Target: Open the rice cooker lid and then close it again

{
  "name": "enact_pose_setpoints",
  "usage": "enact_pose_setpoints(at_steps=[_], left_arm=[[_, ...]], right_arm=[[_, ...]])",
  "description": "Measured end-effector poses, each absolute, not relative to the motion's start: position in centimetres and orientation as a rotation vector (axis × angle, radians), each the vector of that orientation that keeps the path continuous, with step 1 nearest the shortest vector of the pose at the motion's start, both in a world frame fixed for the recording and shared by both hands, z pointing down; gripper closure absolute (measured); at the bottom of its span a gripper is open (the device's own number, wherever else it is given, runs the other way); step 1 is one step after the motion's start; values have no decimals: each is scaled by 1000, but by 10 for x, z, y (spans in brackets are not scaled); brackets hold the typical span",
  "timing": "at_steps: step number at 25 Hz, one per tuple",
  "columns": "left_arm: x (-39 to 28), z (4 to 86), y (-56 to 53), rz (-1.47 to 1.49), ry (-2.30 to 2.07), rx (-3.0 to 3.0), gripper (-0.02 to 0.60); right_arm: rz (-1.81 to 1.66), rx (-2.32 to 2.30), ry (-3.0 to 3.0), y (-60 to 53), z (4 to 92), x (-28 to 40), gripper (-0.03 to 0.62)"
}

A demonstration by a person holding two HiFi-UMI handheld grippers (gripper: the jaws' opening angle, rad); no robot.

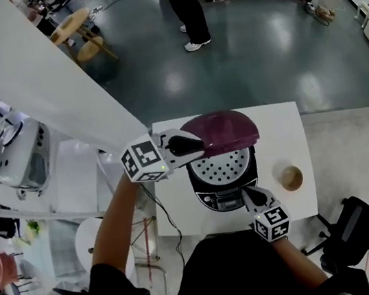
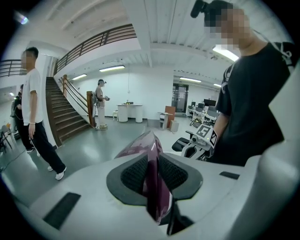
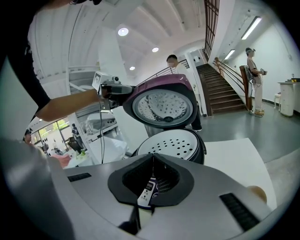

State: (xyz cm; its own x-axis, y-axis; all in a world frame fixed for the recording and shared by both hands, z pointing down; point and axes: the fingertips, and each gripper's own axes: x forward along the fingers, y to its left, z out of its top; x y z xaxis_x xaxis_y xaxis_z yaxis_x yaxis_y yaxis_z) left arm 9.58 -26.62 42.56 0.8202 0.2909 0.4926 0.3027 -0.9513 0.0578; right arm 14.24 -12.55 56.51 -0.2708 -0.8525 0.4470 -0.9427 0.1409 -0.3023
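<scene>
Lid (image 1: 227, 129) is hanging half open over the cooker (image 1: 224, 199); we are pinching it with our left gripper (image 1: 194, 145), holding our right gripper (image 1: 247, 194) shut, empty, by the cooker's front.

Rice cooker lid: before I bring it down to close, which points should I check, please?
1. Left gripper clamped on the lid at its rim: ok.
2. Lid raised, opening uncovered: ok.
3. Perforated tray lying flat in the cooker, nothing sticking up: ok.
4. Right gripper, shut at the cooker's front, out of the lid's path: cannot tell.
5. Brown cup standing apart from the cooker: ok.
</scene>
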Motion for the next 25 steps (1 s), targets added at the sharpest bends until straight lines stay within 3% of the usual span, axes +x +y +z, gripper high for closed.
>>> enact_pose_setpoints(at_steps=[25], left_arm=[[81,477,-213,-923,-501,-2861,514]], right_arm=[[827,1834,-2188,-102,571,137,594]])
